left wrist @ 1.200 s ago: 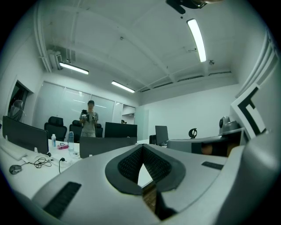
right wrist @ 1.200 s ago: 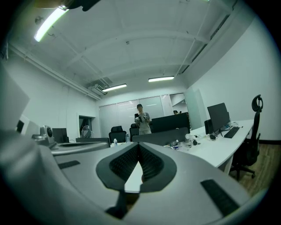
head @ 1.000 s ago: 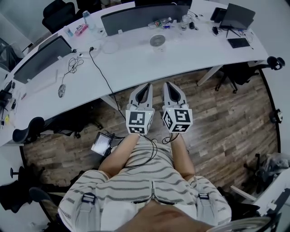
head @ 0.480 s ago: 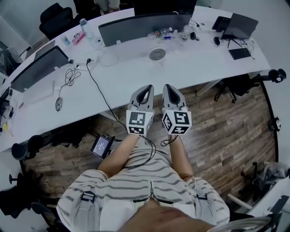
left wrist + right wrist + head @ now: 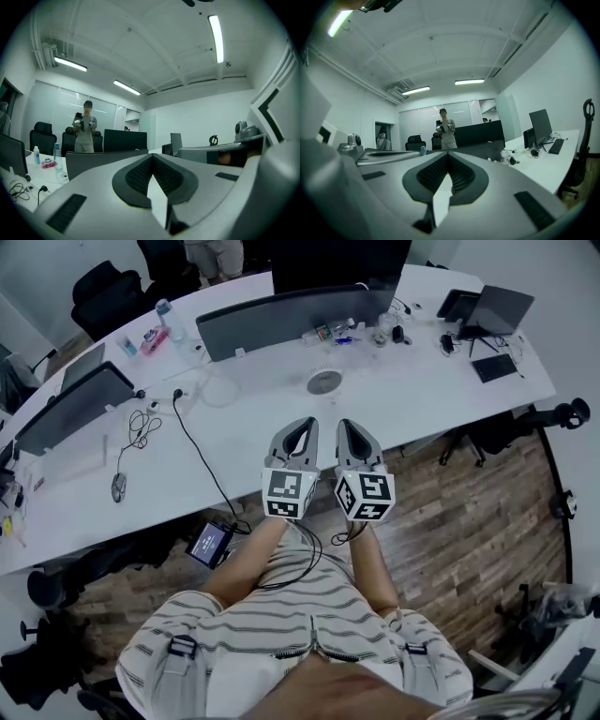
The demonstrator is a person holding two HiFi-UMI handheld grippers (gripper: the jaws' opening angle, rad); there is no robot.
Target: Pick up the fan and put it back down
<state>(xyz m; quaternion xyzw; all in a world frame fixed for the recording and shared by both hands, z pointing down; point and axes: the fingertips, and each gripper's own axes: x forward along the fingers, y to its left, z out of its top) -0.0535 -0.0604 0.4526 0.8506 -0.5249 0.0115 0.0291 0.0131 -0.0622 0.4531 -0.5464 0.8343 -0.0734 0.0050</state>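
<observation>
Your left gripper (image 5: 298, 430) is clenched tight, its jaws meeting at the tips in the left gripper view (image 5: 151, 158) with nothing caught between them. Your right gripper (image 5: 352, 430) is the same: the right gripper view (image 5: 447, 156) shows its jaws pressed together and empty. In the head view both sit side by side at the centre of the frame, level, held out from your striped shirt (image 5: 281, 615), with the marker cubes facing the camera.

Just above the gripper tips runs the near edge of the white desk (image 5: 412, 399). The fan (image 5: 324, 382) stands on that desk, a small round one, up in the top centre of the frame, apart from both grippers and untouched. Behind it sits a wide dark monitor (image 5: 291, 320). A black cable (image 5: 199, 451) trails down the desk to the left of your grippers, and a mouse (image 5: 117, 487) lies further left. A laptop (image 5: 502, 307) sits at the upper right. Wooden floor (image 5: 469, 512) fills the right side below the desk. Both gripper views show a person (image 5: 84, 126) standing across the room.
</observation>
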